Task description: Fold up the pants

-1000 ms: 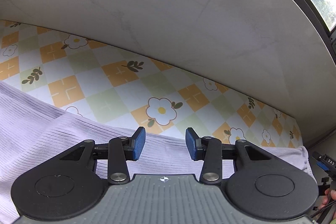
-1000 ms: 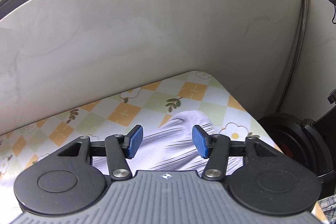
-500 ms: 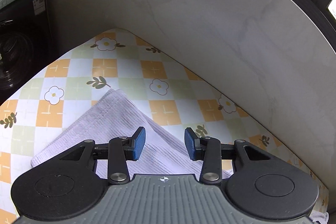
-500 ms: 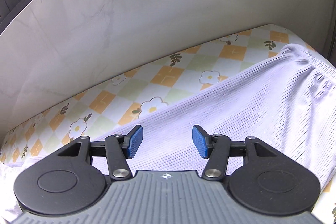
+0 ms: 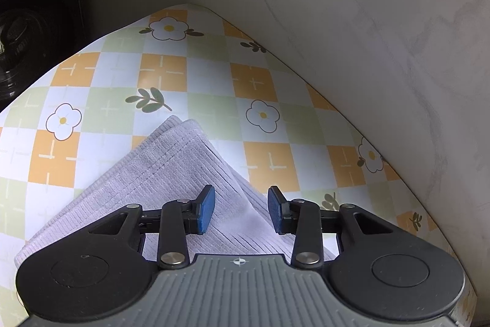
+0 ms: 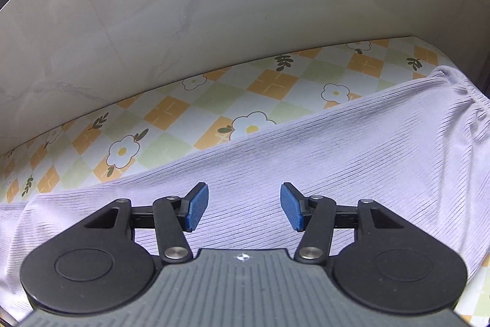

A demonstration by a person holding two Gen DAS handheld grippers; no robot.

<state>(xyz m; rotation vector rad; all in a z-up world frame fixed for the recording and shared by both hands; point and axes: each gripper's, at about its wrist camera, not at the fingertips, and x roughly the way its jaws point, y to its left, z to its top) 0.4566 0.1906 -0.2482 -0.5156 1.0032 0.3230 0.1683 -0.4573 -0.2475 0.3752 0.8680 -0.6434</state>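
One pants (image 6: 306, 161) piece, lilac ribbed, flat on table (image 5: 269, 88), legs stacked, far edge near wall (image 6: 214, 5). Step: positioning for fold grasp. Right gripper (image 6: 244, 206) over mid-leg, jaws apart, empty. Left gripper (image 5: 241, 210) over cuff end, jaws apart, empty. Next: lower, pinch both layers.

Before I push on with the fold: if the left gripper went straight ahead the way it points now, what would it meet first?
Most likely the pants: the left gripper, jaws open and empty, points down at their hem end lying on the flowered tablecloth. Depth is unclear.
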